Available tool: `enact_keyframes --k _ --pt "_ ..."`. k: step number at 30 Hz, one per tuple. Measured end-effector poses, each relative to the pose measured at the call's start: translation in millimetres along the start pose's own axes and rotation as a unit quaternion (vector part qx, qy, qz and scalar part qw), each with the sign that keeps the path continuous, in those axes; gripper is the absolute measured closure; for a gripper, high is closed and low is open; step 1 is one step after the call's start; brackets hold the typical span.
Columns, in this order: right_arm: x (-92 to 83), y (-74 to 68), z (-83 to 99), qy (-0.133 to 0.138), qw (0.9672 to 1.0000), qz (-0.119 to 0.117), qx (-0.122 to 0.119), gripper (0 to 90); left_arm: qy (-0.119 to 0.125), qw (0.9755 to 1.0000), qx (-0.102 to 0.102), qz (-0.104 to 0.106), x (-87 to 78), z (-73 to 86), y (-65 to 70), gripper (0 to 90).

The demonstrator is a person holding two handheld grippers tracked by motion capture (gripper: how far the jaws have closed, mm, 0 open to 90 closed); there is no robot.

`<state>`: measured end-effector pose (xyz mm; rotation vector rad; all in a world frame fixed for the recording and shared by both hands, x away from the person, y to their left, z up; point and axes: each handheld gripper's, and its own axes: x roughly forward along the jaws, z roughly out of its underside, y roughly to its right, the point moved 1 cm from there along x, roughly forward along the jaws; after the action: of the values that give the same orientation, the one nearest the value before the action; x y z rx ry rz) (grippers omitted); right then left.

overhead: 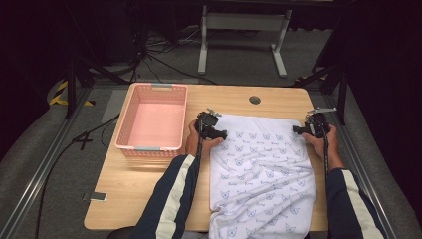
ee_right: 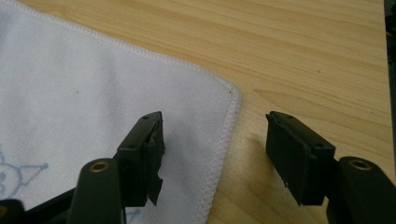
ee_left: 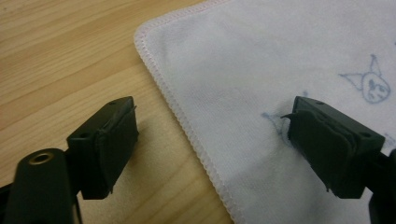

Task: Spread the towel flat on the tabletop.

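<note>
Towel (overhead: 261, 164): white, small blue cat-face print, spread flat over centre and lower right of wooden table (overhead: 149, 184), near edge hanging off bottom of frame. Left gripper (overhead: 214, 130): at towel's upper-left corner, jaws apart, straddling stitched hem (ee_left: 187, 123), one jaw over bare wood, other over cloth. Right gripper (overhead: 304, 129): at towel's upper-right corner, jaws apart, straddling hem near rounded corner (ee_right: 233, 98). Pink plastic basket (overhead: 152, 118): upper left of table, beside towel, well apart from right gripper. Round grommet hole (overhead: 255, 100): top centre of table.
</note>
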<state>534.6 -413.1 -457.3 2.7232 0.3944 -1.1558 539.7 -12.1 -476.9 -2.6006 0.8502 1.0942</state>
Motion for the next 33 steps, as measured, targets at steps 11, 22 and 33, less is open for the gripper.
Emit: enact_keyframes --k 11,22,33 --pt "1.7 0.7 -4.5 -0.007 0.9988 -0.043 -0.022 61.5 -0.008 0.9971 0.049 0.058 -4.3 -5.9 6.9 76.1" --pt "-13.0 -12.6 -5.8 0.003 0.9949 -0.089 -0.048 85.3 0.013 0.9957 0.063 0.067 -20.7 -8.5 17.4 83.8" --pt "-116.3 -47.5 10.9 0.096 0.9638 -0.208 -0.137 85.3 0.074 0.9685 0.176 0.160 -117.3 13.2 59.9 84.1"
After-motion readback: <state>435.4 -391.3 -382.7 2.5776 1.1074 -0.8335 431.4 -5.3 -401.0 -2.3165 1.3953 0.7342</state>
